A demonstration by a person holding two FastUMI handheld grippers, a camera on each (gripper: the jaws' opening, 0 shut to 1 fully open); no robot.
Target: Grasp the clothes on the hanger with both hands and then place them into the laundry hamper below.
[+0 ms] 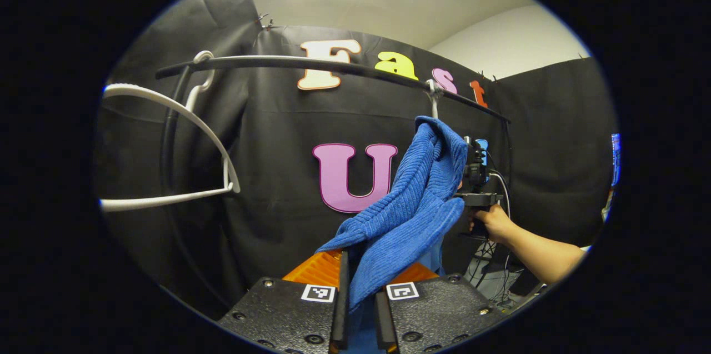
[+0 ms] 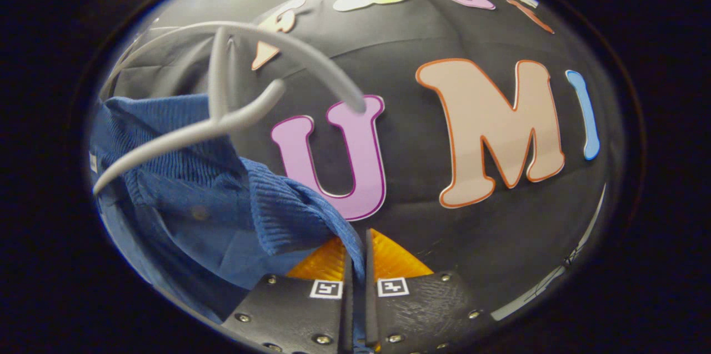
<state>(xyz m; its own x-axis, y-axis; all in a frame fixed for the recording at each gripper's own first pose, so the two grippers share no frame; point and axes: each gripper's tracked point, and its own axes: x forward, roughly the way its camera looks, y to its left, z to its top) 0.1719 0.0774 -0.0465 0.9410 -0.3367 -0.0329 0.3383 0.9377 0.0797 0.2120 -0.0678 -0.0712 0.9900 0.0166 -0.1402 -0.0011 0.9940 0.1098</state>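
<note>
1. In the left gripper view, the left gripper (image 1: 361, 309) sits at 6 o'clock, its jaws clamped on a fold of the blue garment (image 1: 414, 198), which runs down between the two fingers.
2. From that grip the garment climbs toward 1 o'clock, where its upper end bunches just under the dark rail (image 1: 311, 65), beside the white hook (image 1: 434, 95) looped over it.
3. The right gripper (image 1: 476, 176) shows at 3 o'clock of the garment's upper end, pressed against the cloth and held by a hand (image 1: 494, 222) whose bare forearm comes in from 4 o'clock.
4. An empty white hanger (image 1: 183, 148) hangs from the rail at 9 o'clock, well apart from the garment.
5. In the right gripper view, the right gripper (image 2: 358, 301) sits at 6 o'clock, jaws nearly together and pinched on a thin ribbed edge of the garment (image 2: 222, 204).
6. There the cloth spreads from the fingers toward 9 o'clock, ribbed knit above and a smoother layer below.
7. A pale hanger (image 2: 233, 115) crosses the garment's top at 10 o'clock, its arms blurred and close to the lens.
8. Whether the cloth is draped on that hanger cannot be told.
</note>
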